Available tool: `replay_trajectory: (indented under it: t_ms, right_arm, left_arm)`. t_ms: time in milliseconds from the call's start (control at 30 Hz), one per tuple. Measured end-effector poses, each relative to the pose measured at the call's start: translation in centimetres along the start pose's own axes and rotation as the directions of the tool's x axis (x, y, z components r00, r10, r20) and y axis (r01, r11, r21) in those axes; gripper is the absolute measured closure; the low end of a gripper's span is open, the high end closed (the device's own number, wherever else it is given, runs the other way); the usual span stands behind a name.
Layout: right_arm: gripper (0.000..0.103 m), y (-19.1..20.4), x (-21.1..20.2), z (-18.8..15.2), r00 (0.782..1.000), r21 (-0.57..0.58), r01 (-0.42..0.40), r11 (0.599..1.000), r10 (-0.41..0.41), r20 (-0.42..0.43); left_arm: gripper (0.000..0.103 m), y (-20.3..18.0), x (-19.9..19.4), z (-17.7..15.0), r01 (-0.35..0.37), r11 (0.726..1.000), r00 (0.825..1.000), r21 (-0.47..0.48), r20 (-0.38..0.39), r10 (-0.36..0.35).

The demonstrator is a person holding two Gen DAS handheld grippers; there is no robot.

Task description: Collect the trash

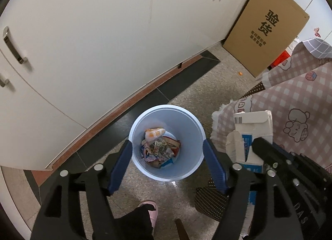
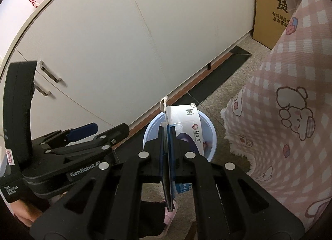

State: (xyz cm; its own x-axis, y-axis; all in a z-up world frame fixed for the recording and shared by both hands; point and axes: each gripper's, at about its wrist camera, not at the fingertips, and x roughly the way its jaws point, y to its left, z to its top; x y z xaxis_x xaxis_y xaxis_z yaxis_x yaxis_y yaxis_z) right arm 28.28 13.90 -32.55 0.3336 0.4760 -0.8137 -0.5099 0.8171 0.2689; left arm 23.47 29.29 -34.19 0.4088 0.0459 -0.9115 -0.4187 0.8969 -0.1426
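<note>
Fingers of the left gripper [image 1: 167,146] are standing spread and empty over the bin [image 1: 193,127], wrappers [image 1: 159,146] lying at its bottom. Right gripper [image 2: 166,132] is pinching a flattened carton [image 2: 186,119] tight, hanging it just above the bin beside the tablecloth [image 2: 290,94].

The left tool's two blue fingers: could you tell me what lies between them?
Nothing is gripped; between the fingers the left wrist view shows the blue bin below.
</note>
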Motion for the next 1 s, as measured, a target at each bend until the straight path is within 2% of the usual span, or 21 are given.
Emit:
replay_trajectory:
  t_ms: [100,333,467,533,567,633,667,833,900,1000]
  right_arm:
    - [0.097,0.2,0.1,0.2,1.0,0.004,-0.011,1.0,0.011,0.004]
    - [0.097,1.5,0.0,1.7,0.999,0.0,-0.034,0.999,0.034,0.042]
    - [0.093,1.7,0.2,3.0,0.994,0.033,-0.094,0.995,0.092,0.053]
    - [0.092,1.7,0.2,3.5,0.994,0.052,-0.099,0.994,0.096,0.059]
    - [0.088,1.8,0.0,3.7,0.993,0.053,-0.095,0.994,0.092,0.067]
    - [0.071,2.0,-0.5,3.8,0.993,0.052,-0.091,0.995,0.086,0.08]
    - [0.055,2.1,-1.0,3.7,0.993,0.044,-0.081,0.996,0.077,0.088]
    - [0.053,3.7,-5.0,3.6,0.99,-0.021,0.0,1.0,0.003,0.14]
    - [0.047,4.2,-7.2,3.4,0.983,-0.045,0.053,0.998,-0.044,0.18]
    - [0.045,4.5,-11.0,2.9,0.969,-0.044,0.08,0.996,-0.068,0.237]
  left_arm:
    - [0.028,0.7,0.0,-0.1,-0.017,1.0,1.0,-0.013,-0.003,0.017]
    - [0.025,2.7,-1.1,0.2,-0.038,0.998,0.999,-0.06,0.007,0.038]
    - [0.024,3.7,-2.2,0.5,-0.05,0.994,0.998,-0.096,0.027,0.053]
    - [0.023,4.1,-2.9,0.6,-0.065,0.991,0.997,-0.114,0.03,0.068]
    - [0.023,4.1,-3.2,0.6,-0.065,0.991,0.997,-0.115,0.035,0.069]
    - [0.023,4.1,-4.2,0.6,-0.065,0.991,0.996,-0.113,0.051,0.071]
    - [0.023,4.1,-4.7,0.6,-0.068,0.992,0.995,-0.111,0.06,0.075]
    - [0.023,3.4,-8.4,0.6,-0.059,0.993,0.99,-0.107,0.124,0.072]
    - [0.023,2.8,-10.8,0.4,-0.039,0.994,0.984,-0.102,0.167,0.056]
    - [0.021,1.7,-13.8,0.0,-0.024,0.996,0.973,-0.088,0.227,0.044]
